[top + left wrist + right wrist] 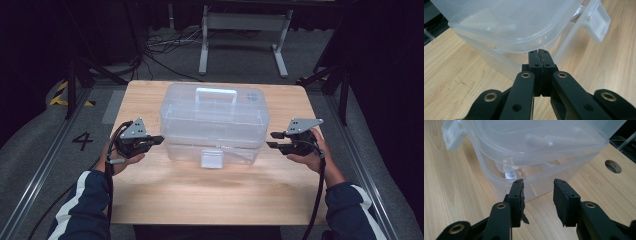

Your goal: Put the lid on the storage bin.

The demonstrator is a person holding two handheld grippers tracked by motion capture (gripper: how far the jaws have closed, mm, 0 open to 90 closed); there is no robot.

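Observation:
A clear plastic storage box (214, 122) with a lid, a top handle (216, 95) and a white front latch (211, 159) stands in the middle of the wooden table (210, 190). My left gripper (159, 139) is shut with nothing between its tips, right at the box's left side just under the lid rim (499, 42). My right gripper (272, 139) is open beside the box's right end, close to the wall (529, 187) but apart from it. The latch (596, 23) hangs closed at the front, and the latch (452, 135) also appears at the upper left.
A round hole (613, 166) is cut in the table near the box's far right corner. Behind the table a grey metal stand (244, 30) and cables lie on the floor. A "4" mark (82, 141) is on the floor at left.

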